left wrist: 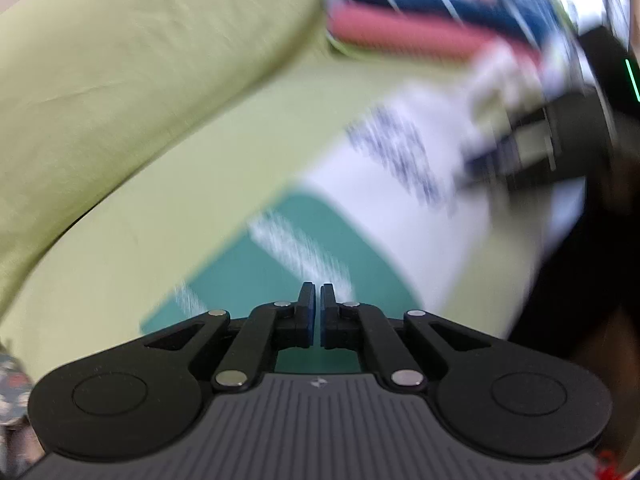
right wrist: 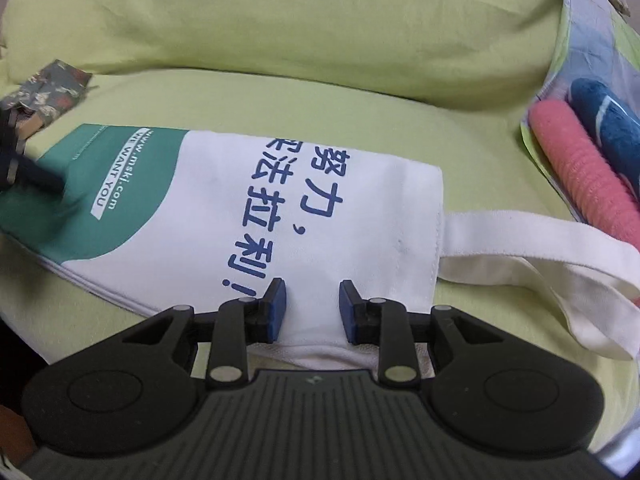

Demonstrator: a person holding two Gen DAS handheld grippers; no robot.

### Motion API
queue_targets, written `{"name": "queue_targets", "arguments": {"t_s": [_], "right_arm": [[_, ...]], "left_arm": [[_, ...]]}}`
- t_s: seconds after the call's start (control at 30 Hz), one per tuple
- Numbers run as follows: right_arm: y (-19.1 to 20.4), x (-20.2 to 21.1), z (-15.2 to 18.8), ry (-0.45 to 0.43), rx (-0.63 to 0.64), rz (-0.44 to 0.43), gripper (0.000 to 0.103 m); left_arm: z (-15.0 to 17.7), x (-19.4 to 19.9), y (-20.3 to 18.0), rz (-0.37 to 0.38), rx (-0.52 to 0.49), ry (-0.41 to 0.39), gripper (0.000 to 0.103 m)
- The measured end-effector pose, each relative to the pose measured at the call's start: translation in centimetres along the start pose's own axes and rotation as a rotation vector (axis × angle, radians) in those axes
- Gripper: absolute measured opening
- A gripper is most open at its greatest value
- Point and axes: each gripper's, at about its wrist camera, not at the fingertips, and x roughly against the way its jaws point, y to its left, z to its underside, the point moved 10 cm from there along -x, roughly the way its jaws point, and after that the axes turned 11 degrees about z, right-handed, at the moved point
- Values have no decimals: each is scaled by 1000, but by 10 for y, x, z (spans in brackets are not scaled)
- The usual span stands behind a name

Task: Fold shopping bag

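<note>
Gripper on my left hand [left wrist: 317, 312] has its jaws pressed together with nothing visible between them, hovering over the teal end of the shopping bag [right wrist: 248, 216]. My right gripper [right wrist: 313, 312] is partly spread, its jaws standing either side of a strip of white cloth on the bag's near edge without pinching it, as far as I can tell.

That bag lies flat on the yellow-green sheet [right wrist: 480, 128] of what looks like a bed, printed side up, already narrowed into a long band, teal end to the left. Its handles [right wrist: 560, 264] trail loose off the right end. Beyond it, a plump pillow [right wrist: 280, 20] runs along the far side; a pink roll [right wrist: 580, 168] and a blue one [right wrist: 608, 120] sit at far right, and a patterned scrap of fabric [right wrist: 48, 84] at far left.

My worry: the left view is badly smeared, so I'm aiming half blind there. If I lift one end alone, the soft layers could slide apart, and the loose handles may drag and spoil the fold.
</note>
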Motion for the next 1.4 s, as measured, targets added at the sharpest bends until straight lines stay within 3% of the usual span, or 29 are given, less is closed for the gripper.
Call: {"name": "queue_targets", "arguments": {"t_s": [0.13, 0.23, 0.3, 0.47, 0.57, 0.6, 0.7, 0.73, 0.8, 0.87, 0.93, 1.0, 1.13, 1.23, 1.33, 1.4], "right_arm": [[-10, 5, 9, 1, -11, 1, 25], [-16, 16, 15, 1, -12, 6, 26], [-18, 13, 18, 5, -14, 9, 26], [-13, 8, 19, 1, -23, 0, 26], [-11, 4, 15, 3, -28, -1, 27], [-9, 1, 12, 2, -30, 0, 27], [-1, -11, -1, 3, -30, 9, 27], [5, -20, -10, 4, -27, 11, 27], [11, -29, -20, 9, -18, 11, 27], [13, -32, -25, 30, -5, 8, 27], [10, -35, -35, 65, -4, 32, 25], [7, -31, -53, 21, -24, 64, 25], [26, -35, -97, -79, -50, -23, 24], [46, -65, -110, -77, 9, -48, 22], [54, -96, -103, -51, 118, 22, 21], [35, -102, -96, -39, 121, 118, 21]], "left_arm": [[-29, -47, 7, -18, 49, -13, 0], [-17, -76, 22, -111, 53, 44, 1], [-1, -72, 38, -207, 31, 26, 1], [46, -29, 96, -388, 121, 113, 1], [49, -2, 107, -426, 169, 141, 0], [41, 7, 102, -415, 181, 108, 0], [13, 14, 64, -280, 185, -4, 1], [11, 7, 52, -246, 174, 2, 9], [20, -16, 37, -217, 158, 60, 11], [36, -34, 30, -235, 155, 83, 1], [36, -36, 23, -265, 100, 79, 0], [35, -38, 20, -270, 69, 93, 0], [36, -39, 16, -265, 55, 90, 0], [37, -38, 16, -264, 41, 91, 0], [40, -31, 19, -261, 39, 90, 0], [40, -30, 20, -258, 38, 85, 0]]}}
